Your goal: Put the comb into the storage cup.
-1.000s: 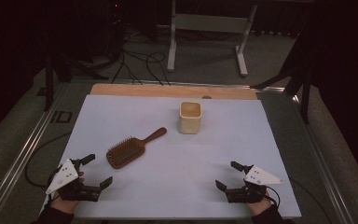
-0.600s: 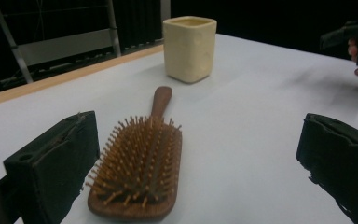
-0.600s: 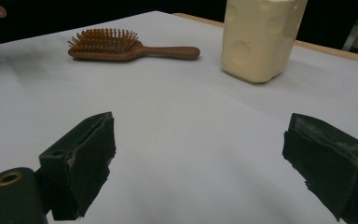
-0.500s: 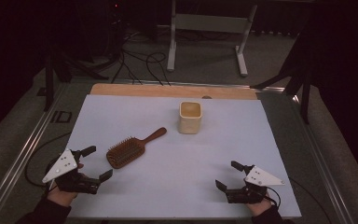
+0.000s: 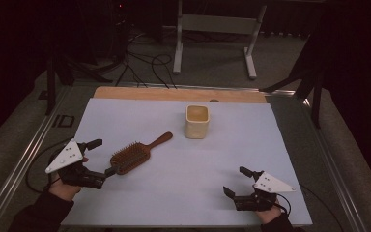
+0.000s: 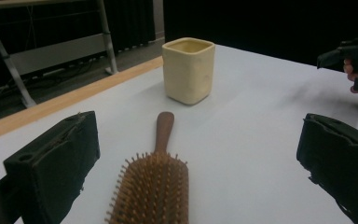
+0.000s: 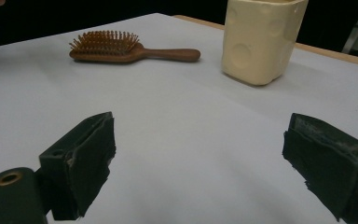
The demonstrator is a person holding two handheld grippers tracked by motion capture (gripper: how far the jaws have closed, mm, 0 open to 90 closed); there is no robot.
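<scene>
Left gripper jaws wide apart, empty, hairbrush head between them at 12 o'clock. Right gripper jaws wide, empty, cup at 1 o'clock.

- The place looks like a lab or a recording studio, not a home.
- A white sheet covers the table.
- Black cables lie on the grey floor.
- A metal stand is behind, with dark curtains around.

Hairbrush lies on the table, left of centre, handle pointing up-right toward the cup, which stands farther back near the middle. Left gripper sits just left of the brush head; right gripper near the front right, well apart.
</scene>
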